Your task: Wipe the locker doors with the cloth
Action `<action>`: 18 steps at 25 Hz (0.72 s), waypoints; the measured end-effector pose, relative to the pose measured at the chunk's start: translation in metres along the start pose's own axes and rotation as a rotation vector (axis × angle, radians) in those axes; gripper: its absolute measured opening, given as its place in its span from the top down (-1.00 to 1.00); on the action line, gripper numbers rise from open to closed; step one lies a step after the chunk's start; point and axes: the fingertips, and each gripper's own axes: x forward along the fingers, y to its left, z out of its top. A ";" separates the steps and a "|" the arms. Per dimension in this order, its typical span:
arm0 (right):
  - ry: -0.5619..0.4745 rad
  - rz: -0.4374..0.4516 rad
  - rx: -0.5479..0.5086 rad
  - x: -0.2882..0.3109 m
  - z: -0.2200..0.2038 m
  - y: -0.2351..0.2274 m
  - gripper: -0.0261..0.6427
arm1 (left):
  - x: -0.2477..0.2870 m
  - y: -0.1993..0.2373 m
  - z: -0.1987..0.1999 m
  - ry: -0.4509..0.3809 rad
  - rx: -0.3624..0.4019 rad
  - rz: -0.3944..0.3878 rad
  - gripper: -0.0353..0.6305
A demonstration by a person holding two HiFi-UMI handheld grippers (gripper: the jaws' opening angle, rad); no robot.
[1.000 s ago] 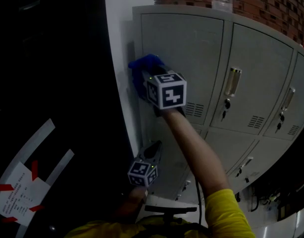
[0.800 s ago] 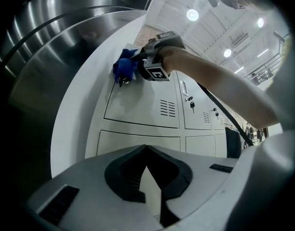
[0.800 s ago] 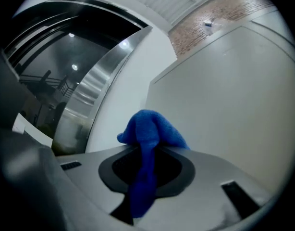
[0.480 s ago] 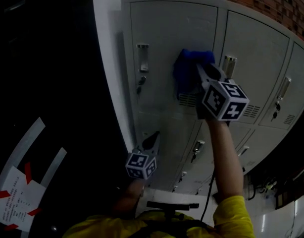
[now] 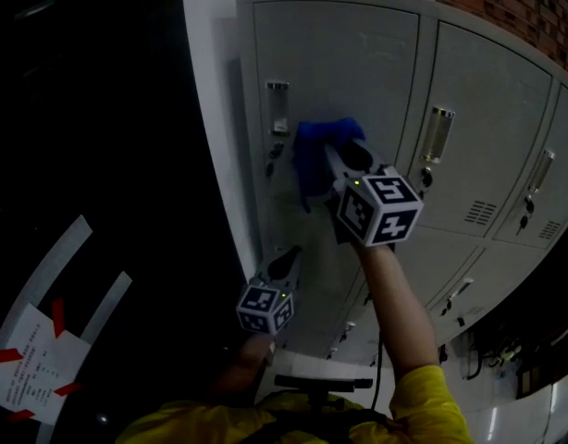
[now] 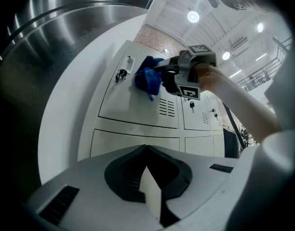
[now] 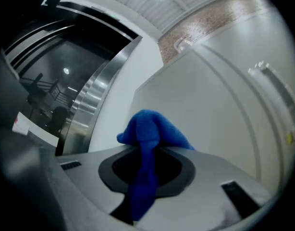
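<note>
Cloth leftward across locker door, lengthwise in right claw, doorward.

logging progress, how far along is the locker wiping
Nothing reads as finished; no door looks visibly cleaner. In hand: the right gripper clamps the blue cloth against the top-left locker door. To do: the neighbouring doors and lower doors. The left gripper hangs shut, empty.

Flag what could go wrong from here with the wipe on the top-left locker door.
1. The blue cloth hangs loose close to the key on the door; a stroke that way could snag it.
2. The right gripper pinches only a narrow fold, so drag on the door might pull the blue cloth out.
</note>
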 end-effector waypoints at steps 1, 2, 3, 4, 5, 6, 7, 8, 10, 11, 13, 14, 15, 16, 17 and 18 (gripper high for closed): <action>0.026 0.020 0.014 0.013 -0.014 0.010 0.71 | -0.002 0.002 0.000 0.001 0.001 0.008 0.90; 0.041 0.030 0.025 0.024 -0.026 0.017 0.71 | -0.005 0.004 0.000 0.002 0.002 0.015 0.90; 0.045 0.027 0.024 0.032 -0.033 0.020 0.71 | -0.007 0.005 0.000 0.003 0.003 0.020 0.90; 0.040 0.019 0.011 0.035 -0.037 0.022 0.71 | -0.009 0.006 -0.001 0.006 0.003 0.023 0.90; 0.035 0.014 -0.003 0.036 -0.038 0.023 0.71 | -0.010 0.007 -0.003 0.008 0.002 0.025 0.90; 0.032 0.017 -0.008 0.036 -0.037 0.023 0.71 | -0.010 0.008 -0.004 0.011 0.000 0.026 0.90; 0.030 0.025 -0.004 0.034 -0.036 0.022 0.71 | -0.010 0.009 -0.006 0.015 -0.003 0.026 0.90; 0.029 0.027 0.002 0.031 -0.035 0.019 0.72 | -0.009 0.009 -0.007 0.017 -0.006 0.024 0.90; 0.015 -0.012 -0.008 0.013 -0.030 0.003 0.72 | -0.006 0.006 -0.009 0.013 -0.015 0.016 0.90; 0.005 -0.049 -0.016 -0.001 -0.028 -0.010 0.72 | -0.003 0.004 -0.009 0.006 -0.020 0.006 0.90; -0.012 -0.130 -0.006 -0.036 -0.025 -0.042 0.72 | 0.002 -0.002 -0.011 -0.005 -0.025 -0.018 0.90; -0.018 -0.170 0.005 -0.054 -0.025 -0.059 0.72 | 0.005 -0.005 -0.011 -0.002 -0.024 -0.026 0.90; -0.024 -0.209 0.011 -0.071 -0.025 -0.073 0.72 | 0.006 -0.008 -0.012 0.005 -0.026 -0.031 0.90; -0.029 -0.240 0.012 -0.083 -0.025 -0.084 0.72 | 0.008 -0.010 -0.013 0.011 -0.028 -0.036 0.90; -0.033 -0.260 0.014 -0.091 -0.026 -0.091 0.72 | 0.010 -0.013 -0.014 0.016 -0.029 -0.043 0.90; -0.034 -0.271 0.018 -0.093 -0.026 -0.094 0.71 | 0.012 -0.015 -0.015 0.019 -0.031 -0.051 0.90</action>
